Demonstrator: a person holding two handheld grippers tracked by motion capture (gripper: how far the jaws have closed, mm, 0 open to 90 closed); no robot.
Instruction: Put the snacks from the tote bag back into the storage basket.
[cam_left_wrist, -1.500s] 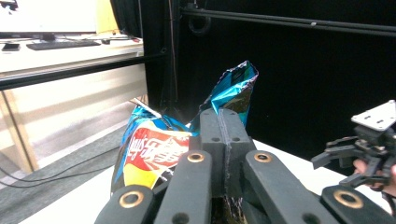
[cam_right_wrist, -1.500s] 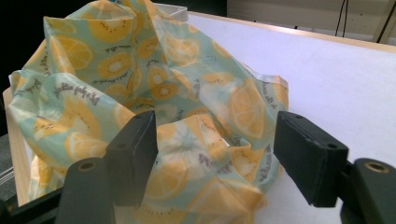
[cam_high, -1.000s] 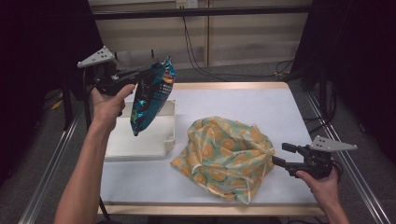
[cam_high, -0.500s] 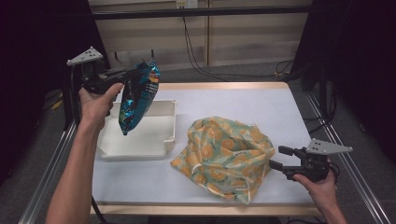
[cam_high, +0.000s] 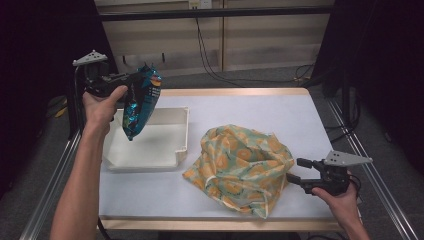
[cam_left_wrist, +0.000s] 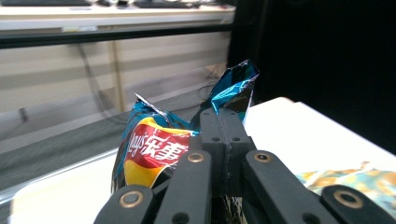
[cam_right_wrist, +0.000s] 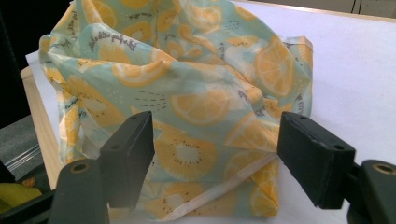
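High view: the left gripper (cam_high: 131, 80) holds a crinkly blue foil crisp packet (cam_high: 138, 102) by its top, hanging long axis down above the white plastic tray (cam_high: 182, 131). Left gripper view: jaws clamped together on the foil. Right gripper view: jaws stand apart, the soft lemon-print cloth bag (cam_right_wrist: 187, 98) just ahead between them, on the white table (cam_right_wrist: 355, 60).

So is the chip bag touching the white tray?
Apart. In the high view, the left gripper holds the chip bag up in the air, with its bottom end hanging clear above the white tray.
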